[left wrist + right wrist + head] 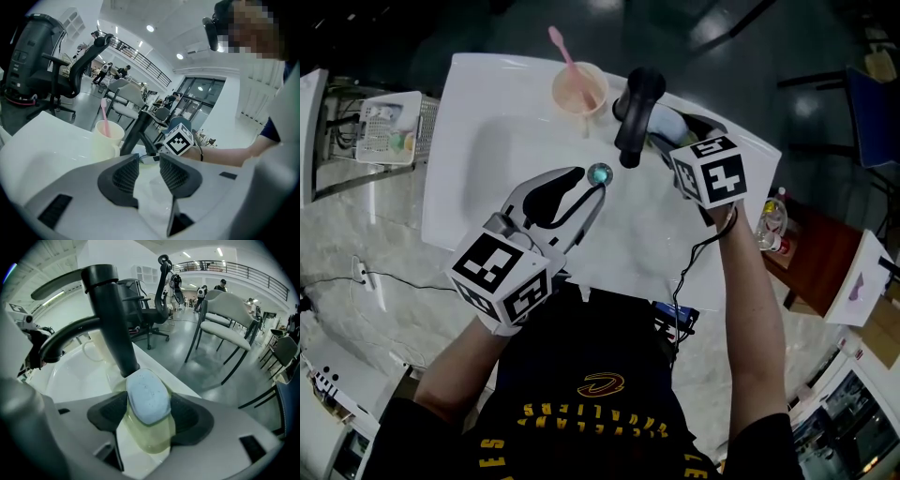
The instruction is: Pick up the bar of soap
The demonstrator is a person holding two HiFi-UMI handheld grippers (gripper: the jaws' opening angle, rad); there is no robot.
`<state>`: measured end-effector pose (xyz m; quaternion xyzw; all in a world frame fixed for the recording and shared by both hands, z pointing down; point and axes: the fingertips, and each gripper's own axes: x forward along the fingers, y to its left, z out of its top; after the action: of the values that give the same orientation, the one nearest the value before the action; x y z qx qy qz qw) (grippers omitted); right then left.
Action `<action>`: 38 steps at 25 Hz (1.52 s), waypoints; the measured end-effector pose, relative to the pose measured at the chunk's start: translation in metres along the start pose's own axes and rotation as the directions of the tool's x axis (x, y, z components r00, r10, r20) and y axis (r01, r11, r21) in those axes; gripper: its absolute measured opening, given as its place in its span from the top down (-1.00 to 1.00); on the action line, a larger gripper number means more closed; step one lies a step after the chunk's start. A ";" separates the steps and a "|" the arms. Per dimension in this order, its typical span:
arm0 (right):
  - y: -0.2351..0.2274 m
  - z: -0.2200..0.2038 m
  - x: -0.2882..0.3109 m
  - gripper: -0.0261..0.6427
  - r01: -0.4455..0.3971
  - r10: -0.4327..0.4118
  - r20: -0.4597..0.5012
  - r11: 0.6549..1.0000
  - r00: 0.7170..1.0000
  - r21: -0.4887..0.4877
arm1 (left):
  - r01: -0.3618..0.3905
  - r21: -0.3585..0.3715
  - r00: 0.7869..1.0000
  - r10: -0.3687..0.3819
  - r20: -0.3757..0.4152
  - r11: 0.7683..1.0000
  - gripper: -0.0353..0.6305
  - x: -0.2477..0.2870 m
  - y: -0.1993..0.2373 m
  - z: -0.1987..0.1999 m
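Bar of soap (148,393): pale blue with faint darker specks. Soap dish (146,440) under it: translucent yellow-green. Faucet (110,319): matte black. Sink (487,103): white. Cup (579,90): cream-pink; toothbrush (562,49) in it: pink. Drain plug (599,173): glossy teal. My right gripper (148,400) and my left gripper (149,158): pale grey shells, with dark grey pads (125,176) in a fine mesh ribbing. Marker cubes (711,172): black squares on white. My shirt (600,356): black, yellow lettering.
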<state>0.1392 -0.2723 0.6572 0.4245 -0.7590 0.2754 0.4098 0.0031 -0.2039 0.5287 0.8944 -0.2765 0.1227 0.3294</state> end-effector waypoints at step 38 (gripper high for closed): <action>0.002 0.006 -0.074 0.15 -0.308 0.136 0.382 0.846 0.914 0.435 | 0.053 0.042 0.998 -0.052 -0.020 0.998 0.45 0.002 -0.038 -0.002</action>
<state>0.1574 -0.2452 0.5904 0.4624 -0.7682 0.4267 0.1186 0.0264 -0.1792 0.5109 0.9070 -0.2468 0.1285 0.3160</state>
